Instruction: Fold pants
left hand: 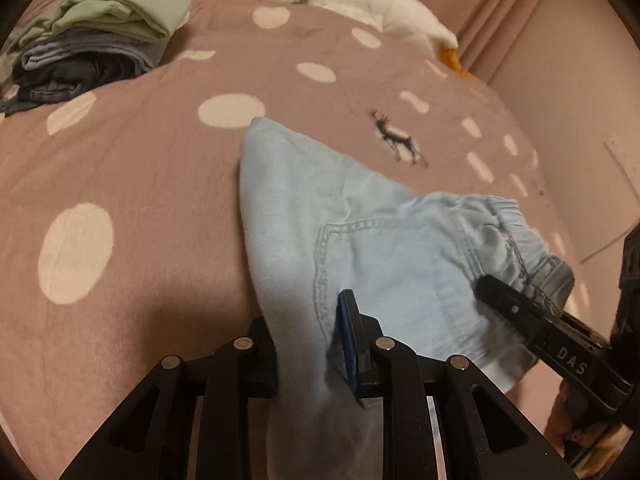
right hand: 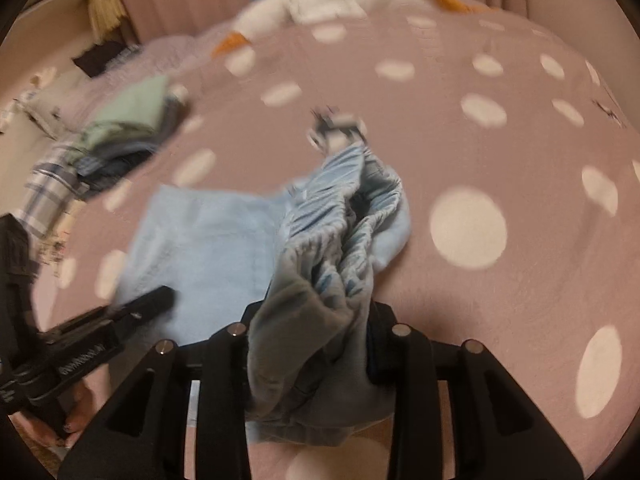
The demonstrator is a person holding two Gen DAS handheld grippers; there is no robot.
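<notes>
**poster1:** Denim-blue pants (left hand: 380,248), pale and soft looking, are draped over a pink bedspread (left hand: 140,200) with big white dots. The left gripper (left hand: 316,360) is clamped on one edge of the fabric, near the stitched pocket. The right gripper (right hand: 312,340) has the bunched elastic waistband squeezed between its fingers.

**poster2:** Any writing readable? From the left wrist camera, the right tool's finger has white letters, "DAS".

**poster1:** Yep, that's all that's legible. The other tool has lettering too in the right wrist camera, but it's too blurry to read. No tags visible on the pants.

**poster2:** What else is on the bed?

**poster1:** A stack of folded clothes (left hand: 96,36) at the far left, green piece on top, well apart from the pants. A white stuffed goose (left hand: 352,0) with an orange beak lies along the far edge. A small deer print (left hand: 396,138) sits just beyond the pants.
</notes>
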